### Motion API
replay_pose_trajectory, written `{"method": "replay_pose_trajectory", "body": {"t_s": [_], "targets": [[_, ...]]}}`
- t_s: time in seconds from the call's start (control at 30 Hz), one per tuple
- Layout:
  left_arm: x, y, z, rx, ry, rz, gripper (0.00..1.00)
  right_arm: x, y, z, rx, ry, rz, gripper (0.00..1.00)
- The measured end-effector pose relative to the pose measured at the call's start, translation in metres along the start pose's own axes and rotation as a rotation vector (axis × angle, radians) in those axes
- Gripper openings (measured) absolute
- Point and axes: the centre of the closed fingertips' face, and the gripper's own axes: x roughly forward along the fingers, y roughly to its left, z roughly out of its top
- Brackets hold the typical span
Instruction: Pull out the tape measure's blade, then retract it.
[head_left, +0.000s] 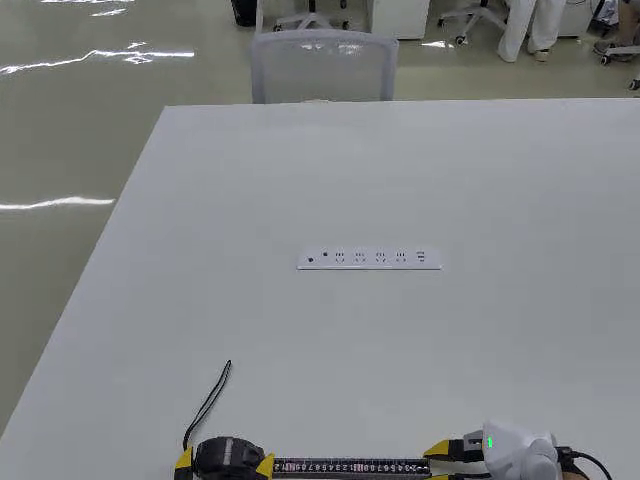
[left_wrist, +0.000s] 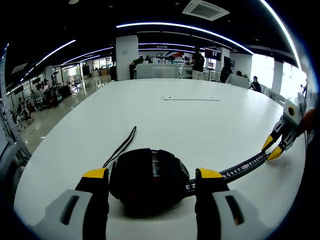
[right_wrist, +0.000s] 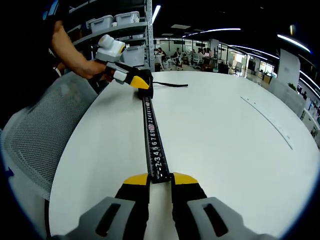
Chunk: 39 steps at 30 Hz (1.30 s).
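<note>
White and bare but for a power strip (head_left: 369, 259) at its middle, the bench (head_left: 480, 170) carried the tape measure (head_left: 228, 458) at its near left edge. Its black case (left_wrist: 150, 172) sat between the jaws of the left claw (left_wrist: 152, 174), which pressed on both flanks; a wrist strap (head_left: 208, 400) trailed off behind. The blade (right_wrist: 152, 140) lay flat, run out to the right, its tip pinched in the almost closed right claw (right_wrist: 160, 178). The case looked rigid and fairly weighty, good to clamp across. The blade seemed thin, springy and slick: best held at its tip and eased back, as it would likely snap home.
</note>
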Motion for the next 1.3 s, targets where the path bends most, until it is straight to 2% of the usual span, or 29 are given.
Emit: {"method": "replay_pose_trajectory", "body": {"t_s": [0.37,0.97,1.07,1.2,1.3], "targets": [[0.0025,0.0022,-0.0041,0.004,0.011,0.011,0.67,0.0030,0.0002,-0.0002,0.000,-0.016,0.005,0.15],[0.0052,0.0052,-0.0060,-0.018,0.016,0.055,0.66,0.0018,0.0025,0.0024,0.003,-0.002,0.015,0.13],[0.0054,0.0062,-0.0038,-0.064,0.004,0.060,0.66,0.0036,0.0016,-0.0017,0.000,0.001,0.015,0.13],[0.0062,0.0066,-0.0036,-0.080,0.006,0.071,0.67,0.0044,0.0018,-0.0038,-0.004,0.005,0.015,0.13],[0.0059,0.0073,-0.0046,-0.120,0.006,0.088,0.67,0.0032,0.0037,-0.0017,-0.002,0.007,0.017,0.13]]}}
